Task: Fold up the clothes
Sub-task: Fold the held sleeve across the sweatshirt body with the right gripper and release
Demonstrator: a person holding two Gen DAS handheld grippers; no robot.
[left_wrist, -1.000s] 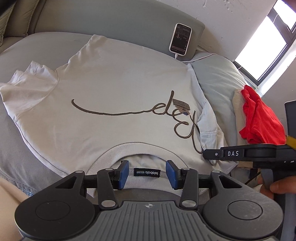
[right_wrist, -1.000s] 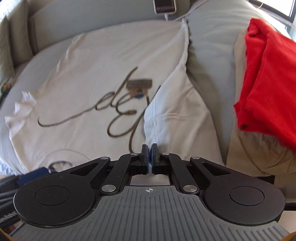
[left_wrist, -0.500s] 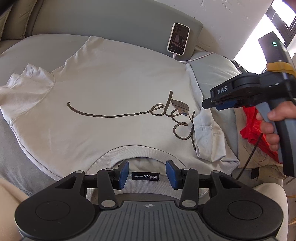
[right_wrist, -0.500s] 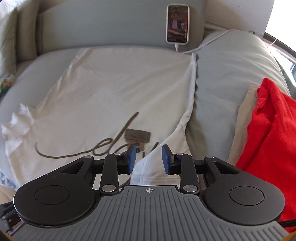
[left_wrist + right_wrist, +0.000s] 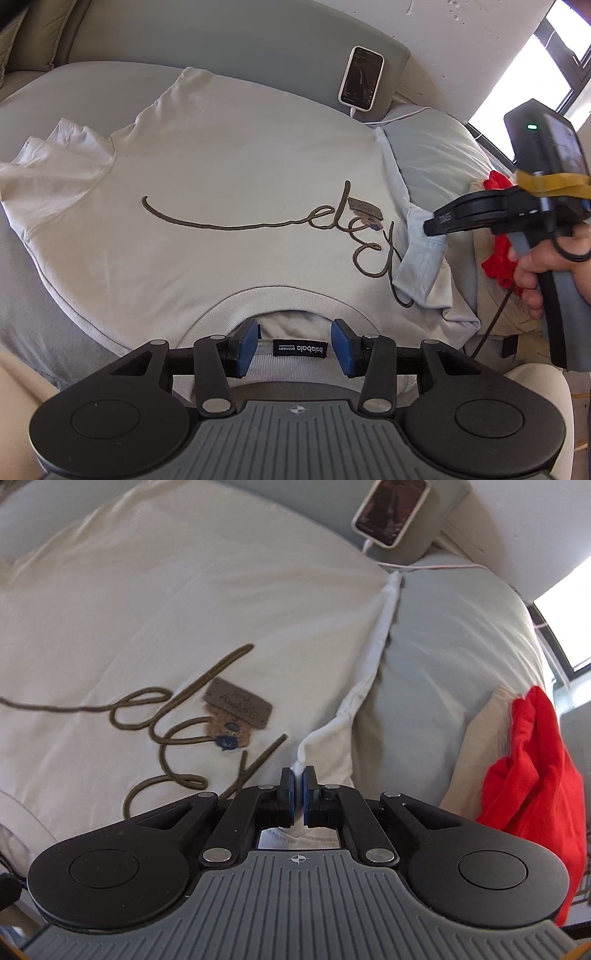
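A cream T-shirt [image 5: 221, 166] with brown script lettering lies flat, front up, on a grey sofa seat. Its right sleeve [image 5: 421, 266] is folded in over the chest. My left gripper [image 5: 293, 347] stands open over the back of the collar, with the neck label between its blue pads. My right gripper [image 5: 430, 224], held by a hand [image 5: 546, 266], sits at that sleeve's upper edge. In the right wrist view the right gripper [image 5: 298, 775] is shut, and a white ridge of the sleeve [image 5: 332, 738] runs up into its pads. The other sleeve [image 5: 48, 166] lies crumpled at the far left.
A phone [image 5: 362, 77] leans on the backrest, its white cable trailing right. A red garment [image 5: 532, 768] lies on beige cloth [image 5: 476, 746] at the right end of the sofa. A bare grey cushion [image 5: 443, 646] lies between shirt and red garment. A bright window is at the upper right.
The right gripper rose from low beside the shirt to the folded sleeve, opened, then shut on the sleeve's edge. The left gripper and the collar stayed put.
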